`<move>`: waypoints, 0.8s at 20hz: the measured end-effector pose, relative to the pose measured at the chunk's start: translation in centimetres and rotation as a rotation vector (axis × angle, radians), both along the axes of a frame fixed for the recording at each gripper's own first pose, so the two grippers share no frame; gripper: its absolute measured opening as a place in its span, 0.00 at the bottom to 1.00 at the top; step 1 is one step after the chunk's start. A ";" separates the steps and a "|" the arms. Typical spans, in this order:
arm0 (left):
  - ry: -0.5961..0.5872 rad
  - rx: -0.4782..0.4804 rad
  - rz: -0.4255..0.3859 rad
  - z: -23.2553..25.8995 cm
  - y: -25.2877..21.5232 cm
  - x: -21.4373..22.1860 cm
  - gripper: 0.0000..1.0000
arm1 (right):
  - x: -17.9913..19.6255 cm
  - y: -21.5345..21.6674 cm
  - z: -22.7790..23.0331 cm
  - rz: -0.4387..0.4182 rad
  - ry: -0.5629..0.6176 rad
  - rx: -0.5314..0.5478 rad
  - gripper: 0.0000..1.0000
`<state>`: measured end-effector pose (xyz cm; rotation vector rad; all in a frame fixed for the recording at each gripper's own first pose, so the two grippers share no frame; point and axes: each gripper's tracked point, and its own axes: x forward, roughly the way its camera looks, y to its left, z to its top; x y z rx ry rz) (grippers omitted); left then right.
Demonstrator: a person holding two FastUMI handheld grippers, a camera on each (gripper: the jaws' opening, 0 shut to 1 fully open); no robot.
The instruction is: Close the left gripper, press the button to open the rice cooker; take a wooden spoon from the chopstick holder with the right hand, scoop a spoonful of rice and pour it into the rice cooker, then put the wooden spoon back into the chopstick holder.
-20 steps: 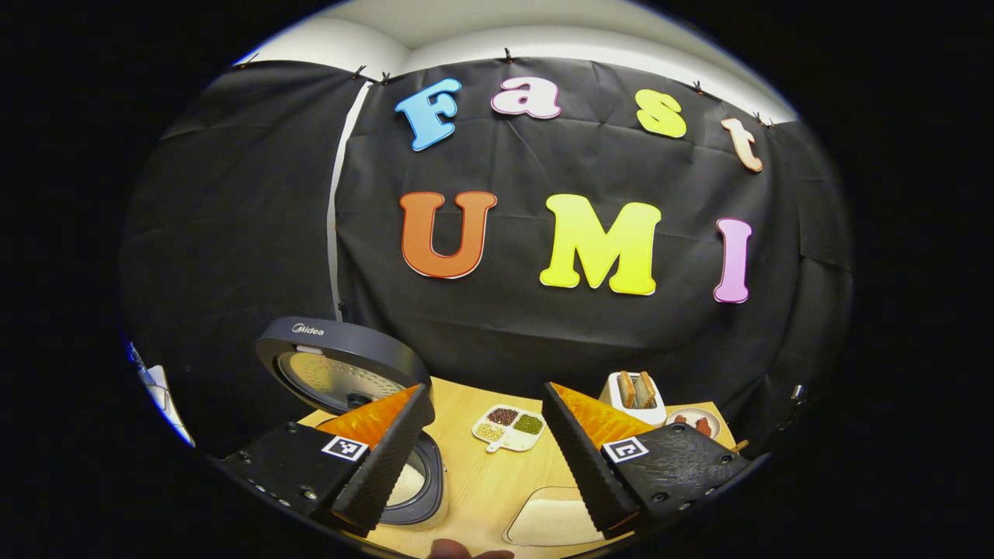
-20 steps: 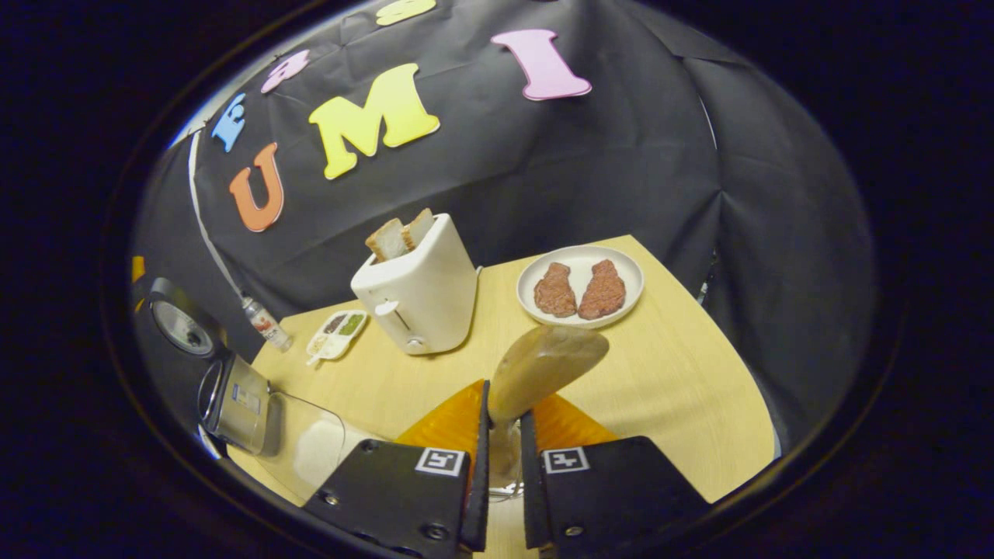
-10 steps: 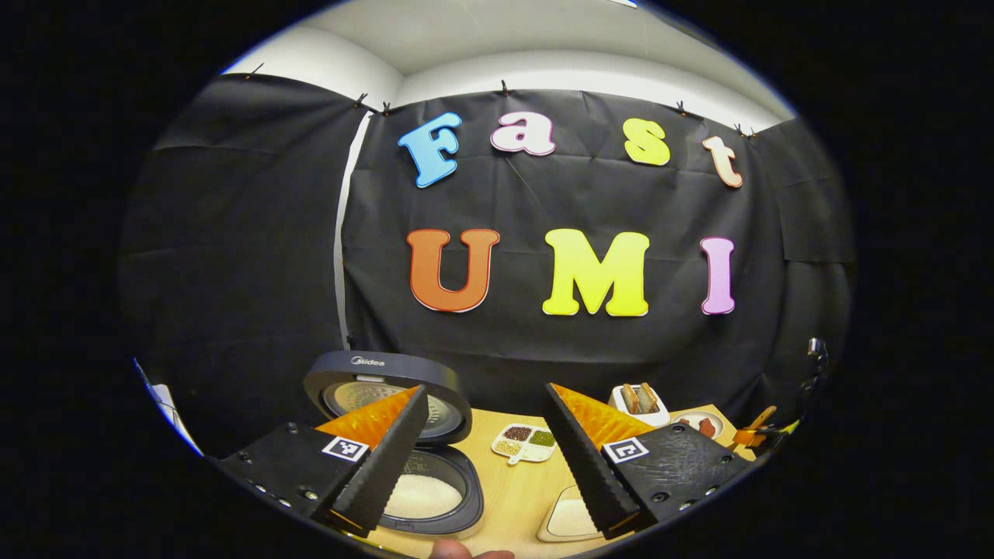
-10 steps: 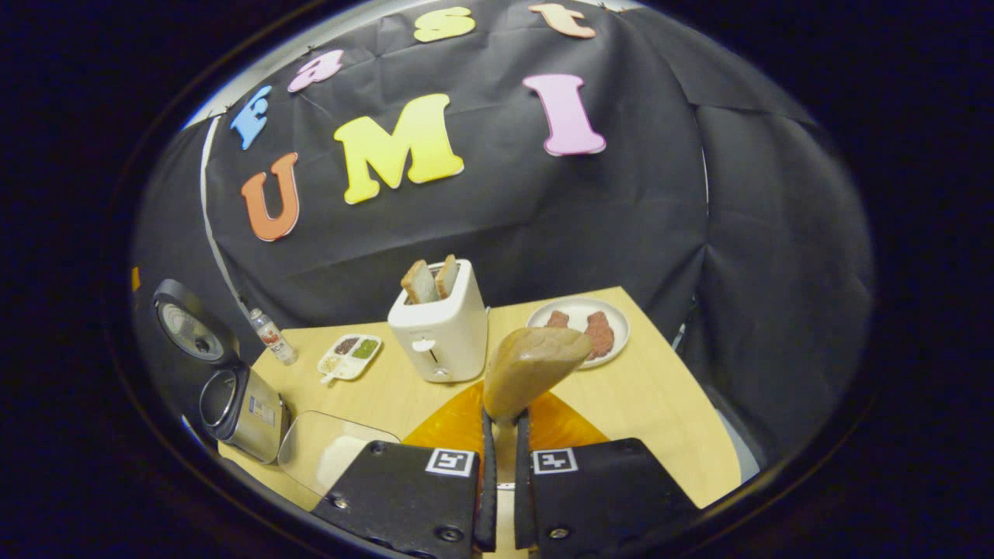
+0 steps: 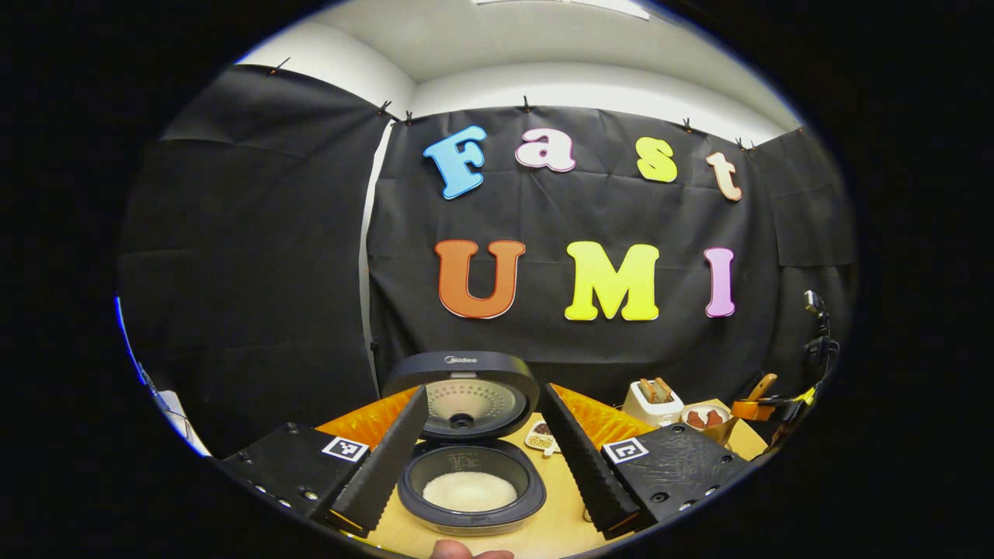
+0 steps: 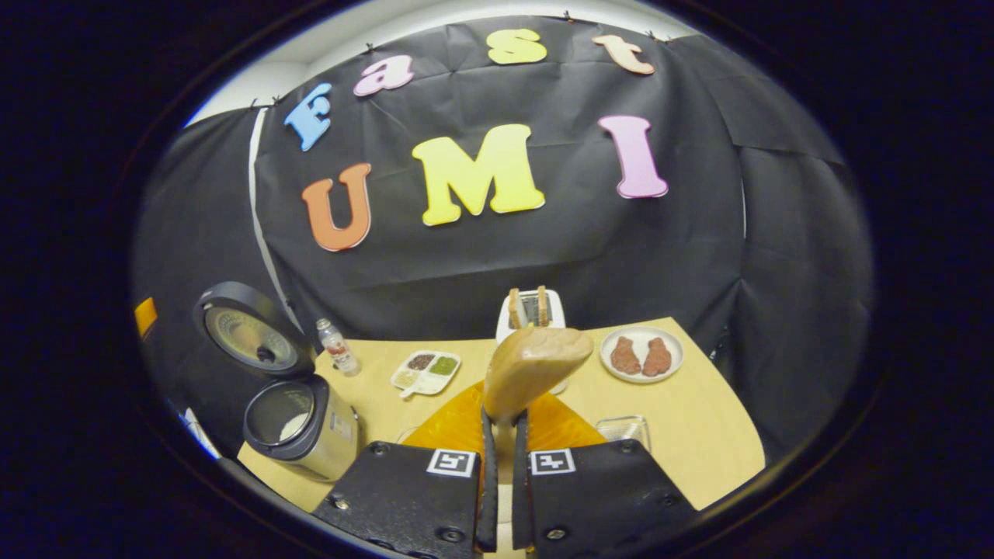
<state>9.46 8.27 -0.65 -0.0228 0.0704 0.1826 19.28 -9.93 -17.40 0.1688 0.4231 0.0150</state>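
Clamped in the right claw is the pale wooden spoon, its handle pinched between both fingers and its bowl standing up above them, tipped a little to the right, with no rice to be seen on the side that faces the camera. In the left gripper view this same claw shows far off at the right edge, the spoon's handle poking up from it. The left claw is spread wide, gripping nothing, and between its fingers sits the dark, round rice cooker with its lid swung up and back. White rice lies in the bottom of the inner pot. In the right gripper view the cooker stands at the left end of the light wooden surface, lid raised, its side silver.

Just right of the cooker is a small clear bottle, then a white divided dish of dark, green and pale grains. Behind the spoon stands a white toaster with two slices of bread in its slots, and to its right a white plate carrying two brown pieces of meat. A clear container rests near the right finger. A fingertip shows at the bottom edge of the left gripper view.
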 end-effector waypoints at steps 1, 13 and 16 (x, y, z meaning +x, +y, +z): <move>0.005 0.006 0.005 -0.1 0.9 -0.5 0.94 | -0.1 1.0 -1.1 0.006 0.012 -0.015 0.12; 0.100 0.006 0.061 -2.4 5.1 -2.7 0.94 | 3.5 3.1 -12.8 -0.007 0.056 -0.355 0.12; 0.116 0.001 0.071 -2.6 5.6 -2.6 0.95 | 4.5 4.9 -13.7 0.002 0.052 -0.315 0.12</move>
